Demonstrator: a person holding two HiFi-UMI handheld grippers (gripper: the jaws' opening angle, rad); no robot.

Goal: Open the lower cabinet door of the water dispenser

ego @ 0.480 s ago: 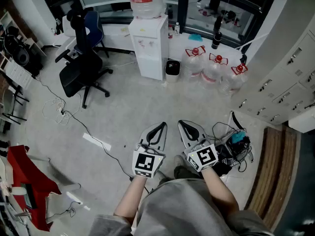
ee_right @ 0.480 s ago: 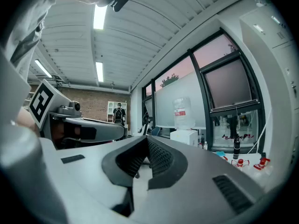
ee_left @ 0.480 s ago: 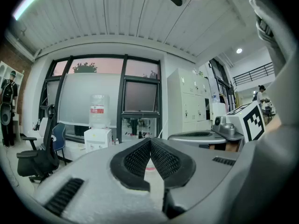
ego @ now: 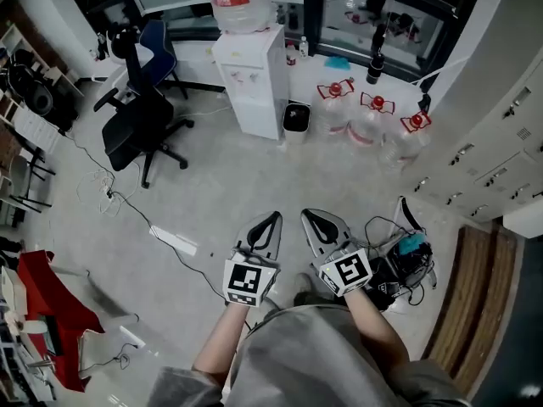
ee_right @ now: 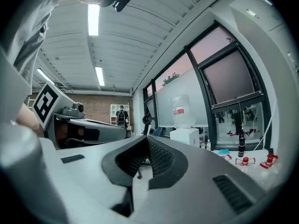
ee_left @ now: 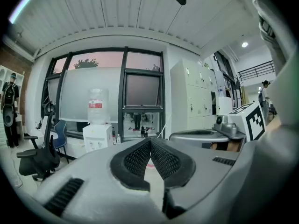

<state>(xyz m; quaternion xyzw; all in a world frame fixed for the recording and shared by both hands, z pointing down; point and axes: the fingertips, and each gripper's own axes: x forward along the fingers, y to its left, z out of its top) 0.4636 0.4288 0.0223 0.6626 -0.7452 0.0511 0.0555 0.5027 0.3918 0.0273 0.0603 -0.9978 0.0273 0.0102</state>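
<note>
We judge the task barely begun: nothing has been touched, and the whole approach lies ahead of us. We hold the left tongs [ego: 272,217] and the right tongs [ego: 308,215] side by side in front of our body, close to level, each pressed together at the tips with nothing pinched between them; the left gripper view [ee_left: 150,142] and the right gripper view [ee_right: 147,139] both show the ribbed pads meeting on empty air. The water dispenser [ego: 248,79] stands well apart from both tongs, far ahead across the bare floor [ego: 254,176] and a little to the left of the left tongs, with a large bottle on top. Its lower cabinet door [ego: 257,113] looks flush and closed from here, though it is too small for us to make out a handle or edge. An office chair [ego: 140,117] stands farther left of that line, and a small bin [ego: 297,117] and several water jugs [ego: 366,117] sit just right of the dispenser, ahead of the right tongs. What is left, as we read it: walk up, bring one pair of tongs down to the door, spread it, catch the door's edge and swing it open.
</note>
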